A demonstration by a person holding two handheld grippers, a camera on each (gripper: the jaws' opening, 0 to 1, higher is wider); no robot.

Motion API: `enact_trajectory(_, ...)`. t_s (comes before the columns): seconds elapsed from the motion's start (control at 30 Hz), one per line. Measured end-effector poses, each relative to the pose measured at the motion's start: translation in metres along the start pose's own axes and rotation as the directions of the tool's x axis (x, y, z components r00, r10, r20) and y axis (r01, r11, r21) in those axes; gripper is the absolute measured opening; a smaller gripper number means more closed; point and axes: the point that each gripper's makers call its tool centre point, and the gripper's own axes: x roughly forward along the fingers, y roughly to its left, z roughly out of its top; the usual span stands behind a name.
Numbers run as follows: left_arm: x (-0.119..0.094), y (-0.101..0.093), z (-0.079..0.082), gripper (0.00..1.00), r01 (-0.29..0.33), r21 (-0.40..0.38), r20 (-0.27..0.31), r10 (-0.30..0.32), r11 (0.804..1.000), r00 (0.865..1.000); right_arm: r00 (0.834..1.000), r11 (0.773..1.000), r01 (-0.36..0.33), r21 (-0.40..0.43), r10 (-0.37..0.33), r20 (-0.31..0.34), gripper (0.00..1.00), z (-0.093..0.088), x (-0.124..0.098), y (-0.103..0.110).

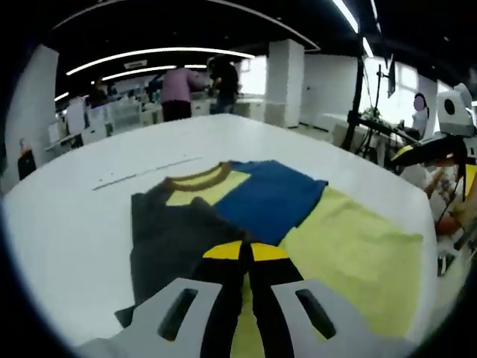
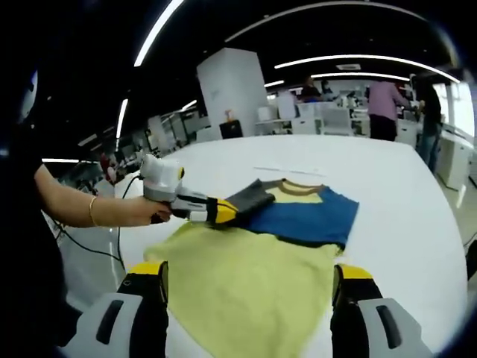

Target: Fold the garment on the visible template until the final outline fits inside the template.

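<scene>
matt cloth garment (image 2: 261, 276), smooth white table (image 2: 402, 194)

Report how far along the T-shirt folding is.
Done: the grey side of the T-shirt looks folded inward, a grey panel lying across the front. In hand: the left gripper has its jaws together at the grey edge; the right gripper hangs open over the yellow hem. Left: the remaining folds; I cannot make out a template outline on the white table.

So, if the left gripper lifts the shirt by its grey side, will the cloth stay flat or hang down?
Probably hang down: the shirt lies limp and already folded over itself on the table. It looks thin, so likely light. The left gripper, shut at its grey edge, would likely drag the layers along.
</scene>
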Motion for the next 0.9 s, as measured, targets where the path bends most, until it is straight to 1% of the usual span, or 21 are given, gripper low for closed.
enact_trajectory(0.07,0.002,-0.001,-0.008,0.00,0.000,0.007,-0.020,0.000,1.000,1.000,1.000,1.000,0.000,0.002,0.000,-0.001,0.90,-0.001,0.000,-0.001)
enact_trajectory(0.17,0.003,-0.002,-0.020,0.00,0.007,-0.004,-0.051,-0.007,1.000,0.999,1.000,1.000,0.003,0.006,-0.003,-0.002,0.90,-0.002,0.000,-0.002)
enact_trajectory(0.23,0.004,-0.001,-0.024,0.00,0.006,-0.005,-0.060,-0.006,1.000,0.998,1.000,1.000,0.003,0.009,-0.003,-0.002,0.90,-0.002,0.000,-0.003)
enact_trajectory(0.3,0.004,-0.002,-0.027,0.01,0.006,-0.002,-0.067,-0.007,1.000,0.998,1.000,1.000,0.003,0.009,-0.003,-0.001,0.90,-0.002,0.000,-0.003)
enact_trajectory(0.33,0.003,-0.001,-0.026,0.01,0.007,-0.005,-0.059,-0.007,1.000,0.998,1.000,1.000,0.002,0.009,-0.002,0.000,0.90,-0.002,0.000,-0.003)
enact_trajectory(0.47,0.003,-0.003,-0.025,0.03,0.012,0.008,-0.067,-0.011,1.000,0.998,1.000,1.000,-0.002,0.011,0.002,-0.001,0.91,-0.002,0.000,-0.003)
enact_trajectory(0.53,0.002,-0.003,-0.024,0.07,0.011,0.010,-0.065,-0.010,1.000,0.998,1.000,1.000,-0.003,0.010,0.003,-0.001,0.92,-0.002,0.000,-0.003)
enact_trajectory(0.6,-0.001,-0.003,-0.019,0.16,0.014,0.007,-0.046,-0.013,1.000,0.999,1.000,1.000,-0.004,0.011,0.004,0.001,0.92,-0.002,0.000,-0.003)
enact_trajectory(0.63,-0.003,-0.004,-0.015,0.19,0.024,-0.018,-0.024,-0.025,1.000,0.999,1.000,1.000,-0.004,0.012,0.004,0.002,0.92,-0.002,0.000,-0.004)
enact_trajectory(0.7,-0.007,-0.005,-0.009,0.25,0.043,-0.050,-0.001,-0.043,0.998,0.999,1.000,1.000,-0.002,0.012,0.002,0.001,0.92,-0.002,-0.001,-0.005)
enact_trajectory(0.83,-0.020,-0.003,0.006,0.34,0.050,-0.043,0.044,-0.048,0.998,0.998,1.000,1.000,-0.001,0.011,0.001,0.000,0.92,-0.002,-0.001,-0.004)
enact_trajectory(0.9,-0.025,0.000,0.011,0.40,0.051,-0.044,0.058,-0.048,0.998,0.997,1.000,1.000,0.000,0.009,0.000,0.003,0.92,-0.001,-0.002,-0.003)
